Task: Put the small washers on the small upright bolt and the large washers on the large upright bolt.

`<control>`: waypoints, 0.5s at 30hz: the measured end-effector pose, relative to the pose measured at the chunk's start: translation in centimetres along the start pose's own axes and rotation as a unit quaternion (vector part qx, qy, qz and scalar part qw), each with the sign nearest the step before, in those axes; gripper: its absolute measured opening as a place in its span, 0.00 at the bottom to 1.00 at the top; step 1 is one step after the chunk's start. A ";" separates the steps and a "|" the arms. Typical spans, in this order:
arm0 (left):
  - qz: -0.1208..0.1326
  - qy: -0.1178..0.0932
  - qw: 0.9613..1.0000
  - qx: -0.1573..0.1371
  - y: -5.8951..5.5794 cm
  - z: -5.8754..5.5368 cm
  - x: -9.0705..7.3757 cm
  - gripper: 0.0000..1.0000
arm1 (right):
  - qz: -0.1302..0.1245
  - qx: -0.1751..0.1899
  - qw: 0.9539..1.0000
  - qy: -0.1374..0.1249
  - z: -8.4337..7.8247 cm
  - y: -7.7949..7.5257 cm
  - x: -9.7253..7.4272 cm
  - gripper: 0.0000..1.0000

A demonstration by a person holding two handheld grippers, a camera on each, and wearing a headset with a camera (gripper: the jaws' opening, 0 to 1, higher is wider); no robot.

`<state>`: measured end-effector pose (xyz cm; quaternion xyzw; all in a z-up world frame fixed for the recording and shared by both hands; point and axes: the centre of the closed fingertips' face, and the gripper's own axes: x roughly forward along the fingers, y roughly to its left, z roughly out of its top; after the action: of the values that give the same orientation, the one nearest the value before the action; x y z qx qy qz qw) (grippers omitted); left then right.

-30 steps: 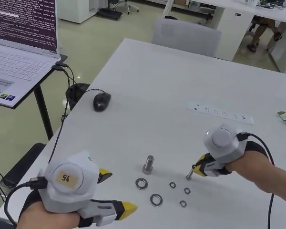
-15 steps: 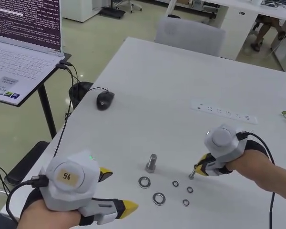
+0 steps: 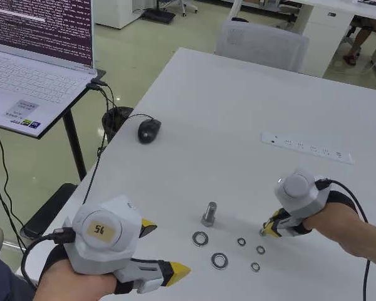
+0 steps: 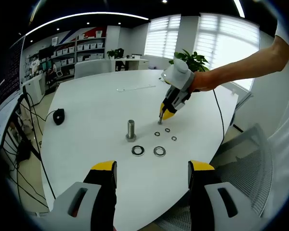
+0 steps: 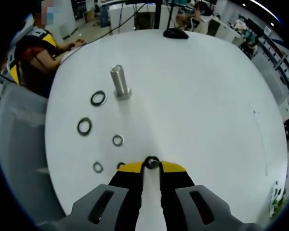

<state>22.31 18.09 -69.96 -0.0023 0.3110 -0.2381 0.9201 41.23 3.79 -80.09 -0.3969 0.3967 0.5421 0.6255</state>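
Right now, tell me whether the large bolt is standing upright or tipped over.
Upright. The large bolt stands on its head on the table, shank pointing up.

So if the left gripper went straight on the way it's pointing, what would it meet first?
Probably the pair of large flat steel washers on the white table, lying just ahead of the left gripper, whose fingers are open. Height is unclear; it might pass over them.

I see a white table point(image 3: 238, 100) with a black mouse point(image 3: 149, 130) near its left edge and a white power strip point(image 3: 306, 148) well apart from it on the right. An open laptop point(image 3: 31, 69) sits on a stand beside the table, and a grey chair point(image 3: 261, 45) stands at the far end.
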 end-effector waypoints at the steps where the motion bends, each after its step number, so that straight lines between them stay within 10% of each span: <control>1: 0.000 0.000 1.000 0.000 0.0 0.0 0.0 0.59 | 0.001 0.002 1.000 0.001 -0.1 0.0 0.2 0.13; 15: 0.000 0.003 1.000 -0.003 -0.3 0.0 0.3 0.59 | -0.003 0.038 0.999 0.000 -2.1 -0.2 1.0 0.16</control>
<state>22.33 17.69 -70.10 -0.0044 0.3145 -0.2373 0.9191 41.41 2.15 -81.76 -0.3738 0.4156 0.5249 0.6419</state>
